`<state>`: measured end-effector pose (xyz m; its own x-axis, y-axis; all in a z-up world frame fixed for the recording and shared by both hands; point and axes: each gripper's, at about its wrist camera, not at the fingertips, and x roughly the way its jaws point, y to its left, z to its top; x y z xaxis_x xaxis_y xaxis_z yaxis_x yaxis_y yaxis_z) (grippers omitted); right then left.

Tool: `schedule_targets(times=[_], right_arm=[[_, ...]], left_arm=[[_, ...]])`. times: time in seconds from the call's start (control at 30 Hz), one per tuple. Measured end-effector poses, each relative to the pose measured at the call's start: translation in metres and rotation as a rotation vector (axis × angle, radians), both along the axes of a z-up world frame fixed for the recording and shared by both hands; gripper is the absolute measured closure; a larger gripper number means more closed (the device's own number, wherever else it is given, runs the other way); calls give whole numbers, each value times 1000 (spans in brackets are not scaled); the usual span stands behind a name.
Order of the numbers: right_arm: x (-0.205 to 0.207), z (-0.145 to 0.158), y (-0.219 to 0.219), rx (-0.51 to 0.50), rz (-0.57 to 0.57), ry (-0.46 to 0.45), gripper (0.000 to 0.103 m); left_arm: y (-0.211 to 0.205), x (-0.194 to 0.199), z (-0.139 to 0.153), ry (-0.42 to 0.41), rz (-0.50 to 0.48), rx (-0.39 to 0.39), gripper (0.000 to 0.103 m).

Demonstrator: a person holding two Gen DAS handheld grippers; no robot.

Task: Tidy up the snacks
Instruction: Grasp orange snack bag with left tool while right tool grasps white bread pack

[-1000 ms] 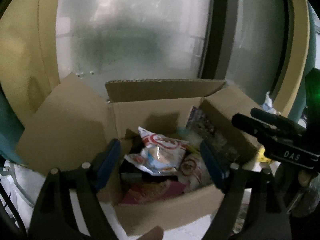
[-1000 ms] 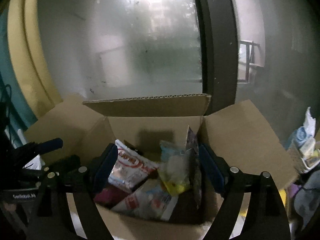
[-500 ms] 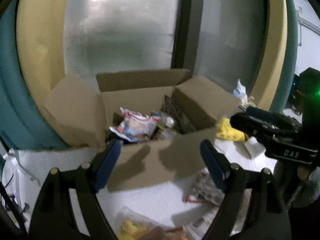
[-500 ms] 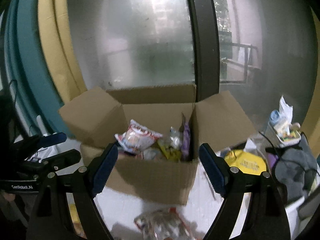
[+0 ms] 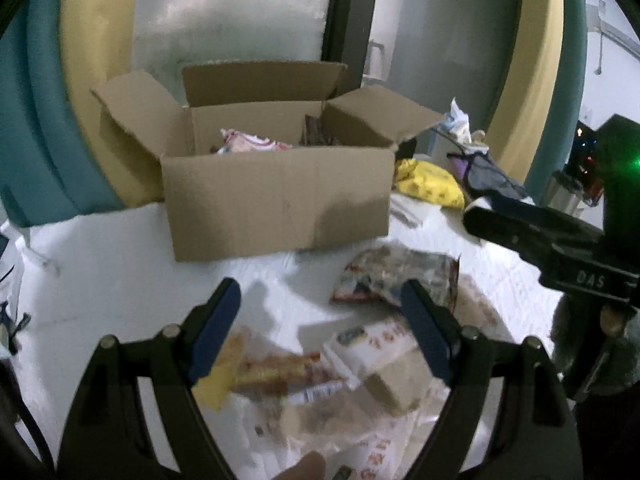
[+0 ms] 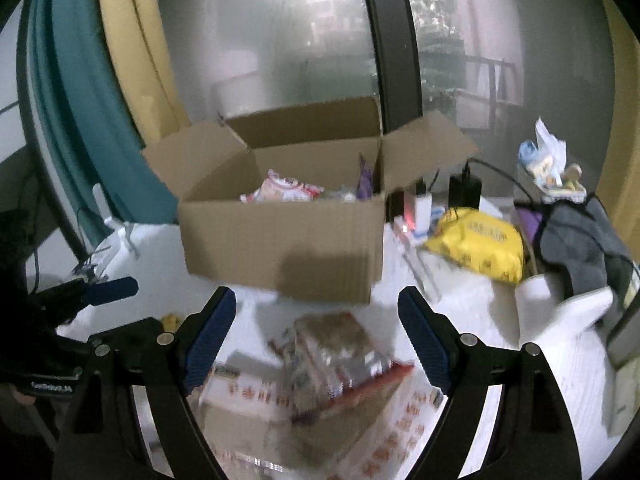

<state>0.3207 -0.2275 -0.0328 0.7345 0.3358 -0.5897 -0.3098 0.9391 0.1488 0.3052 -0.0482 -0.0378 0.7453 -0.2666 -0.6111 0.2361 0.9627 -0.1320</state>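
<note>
The cardboard box [image 5: 276,200] stands on the white table [image 5: 104,264] at twelve o'clock from both grippers, its four flaps folded outward and its near wall facing the cameras. Snack packets already inside it show only their tops above the near rim, a red-and-white one [image 6: 280,191] toward the left and a dark purple one [image 6: 365,178] upright against the right wall. The box's far side is close to the frosted window [image 6: 280,40] and its dark frame.

The left gripper [image 5: 320,332] hangs with its blue-padded jaws spread wide and nothing between them. Beneath it, loose packets crowd the table: an orange-and-yellow one [image 5: 276,368] at six o'clock, a white one with red print [image 5: 372,344] at five o'clock, and a silvery foil packet [image 5: 396,276] at two o'clock, lying just short of the box's near right corner. Bare table lies open at ten o'clock, running to the table's left edge.

The right gripper [image 6: 318,336] is likewise wide open and empty, poised above a foil-wrapped packet [image 6: 340,356] that lies on flat white boxes with red print [image 6: 256,396]. A strip of clear table separates this pile from the box's near wall. At two o'clock a yellow bag [image 6: 480,240], grey cloth [image 6: 588,240] and cables hem in the right side.
</note>
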Motion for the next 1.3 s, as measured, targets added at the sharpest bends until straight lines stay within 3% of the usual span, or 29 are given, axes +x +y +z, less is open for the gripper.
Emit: schedule_targets(times=[0.4,0.67,0.87,0.9,1.0,1.1,1.17,1.3], right_arm=[[-29,-58,-42,61,-103,131,17],[-24,-103,-57,149,-134,272,17],[-15,-112,-57,217,-139,311,17],[-13,-113,-57,231,-135,321,19],[-14,-113,-58,233,-127,310,37],[-17,-107,-60,183,-137,269,57],[-23,-98,-54,84,-132,208,64],[-32,-83,-55,22,-146,150,78]], left_arm=[[8,-19,-43,78,75,-35,19],[3,-6,-63,102,80,23,19],[5,9,-80,180,78,17,20],[5,9,-79,174,73,22,22],[1,10,-77,167,51,29,43],[-2,9,-76,155,35,38,49],[-3,7,-74,152,24,28,50],[-2,-3,-63,114,4,30,51]])
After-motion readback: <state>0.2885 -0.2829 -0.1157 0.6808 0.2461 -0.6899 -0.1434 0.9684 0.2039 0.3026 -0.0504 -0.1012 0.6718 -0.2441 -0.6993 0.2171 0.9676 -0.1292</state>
